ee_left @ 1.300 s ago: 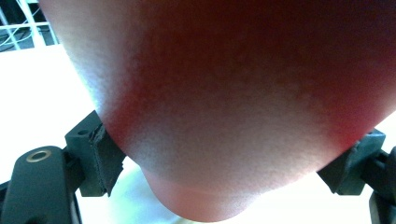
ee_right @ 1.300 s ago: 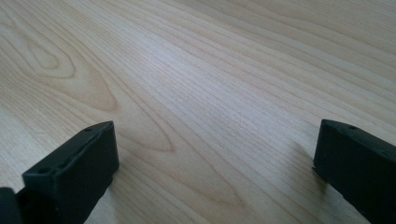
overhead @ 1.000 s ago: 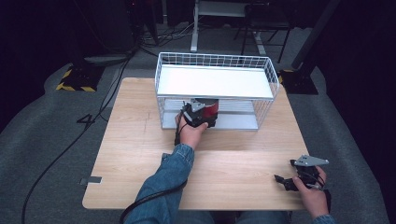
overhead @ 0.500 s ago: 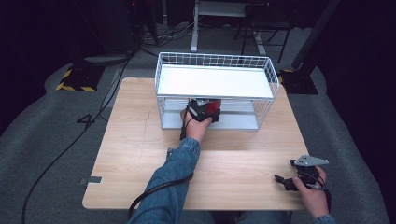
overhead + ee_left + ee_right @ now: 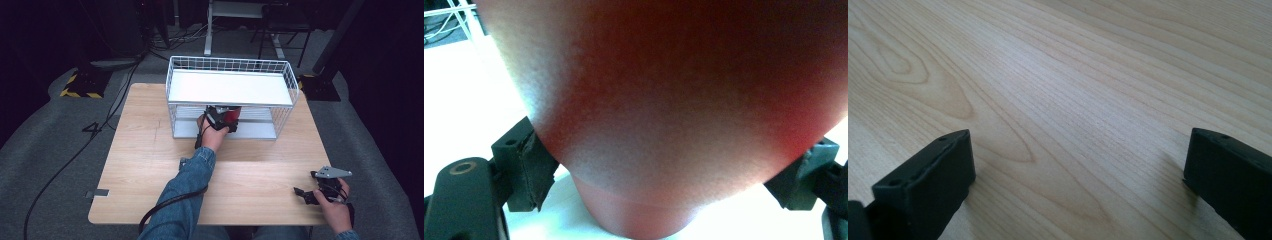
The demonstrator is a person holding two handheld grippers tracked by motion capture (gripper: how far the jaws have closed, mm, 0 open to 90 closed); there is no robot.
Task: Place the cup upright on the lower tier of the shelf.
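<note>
Your counter (image 5: 150, 165) is a pale wood top, and on its far half stands a white wire rack (image 5: 230, 100) with a flat white shelf on top and an open lower level. Your left arm, in a denim sleeve (image 5: 187, 190), reaches forward across the middle of the counter to the front of that rack. Your left tool (image 5: 222, 118) is at the lower level's front opening, just under the top shelf, and it is clamped on a red rounded object (image 5: 674, 100); in the left gripper view both pads (image 5: 531, 167) press against the object's sides, with a bright white surface beneath it. What the red object is cannot be told from so close. Your right tool (image 5: 312, 192) rests low at the counter's near right corner, well apart from the rack, its jaws spread wide over bare wood.
</note>
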